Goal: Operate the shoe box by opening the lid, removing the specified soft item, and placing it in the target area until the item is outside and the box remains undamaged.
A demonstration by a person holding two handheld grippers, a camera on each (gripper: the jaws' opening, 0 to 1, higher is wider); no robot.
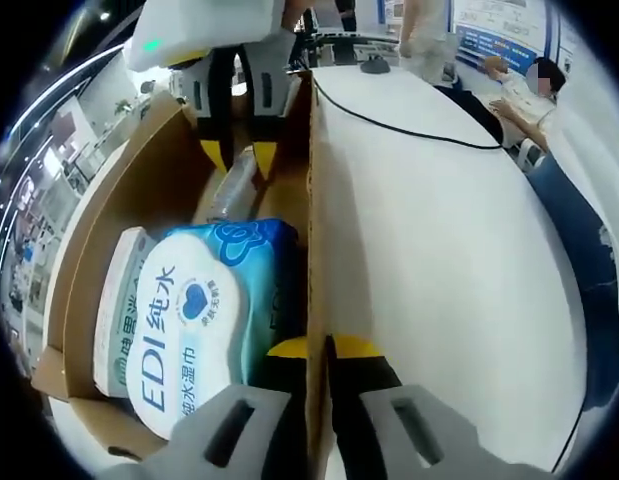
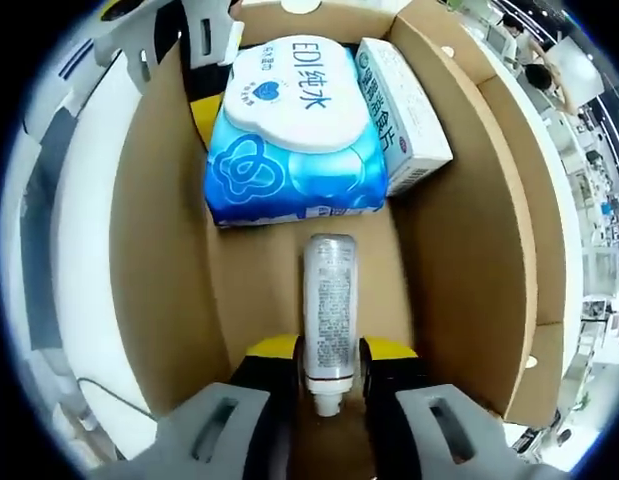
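Two grippers worked the open shoe box (image 2: 149,250): my left gripper (image 1: 311,365) was clamped on its side wall beside the wet-wipe pack (image 2: 294,140), while my right gripper (image 2: 329,365), jaws apart, straddled the small bottle (image 2: 329,310), whose long axis pointed straight ahead toward that pack.

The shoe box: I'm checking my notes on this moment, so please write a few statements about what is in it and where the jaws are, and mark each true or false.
1. The shoe box is open. True.
2. The wet wipes pack lies outside the box. False: it lies inside.
3. The right gripper has its jaws either side of the clear bottle. True.
4. The left gripper straddles the bottle. False: its jaws straddle the box's side wall.
5. A small white carton sits beside the wipes. True.
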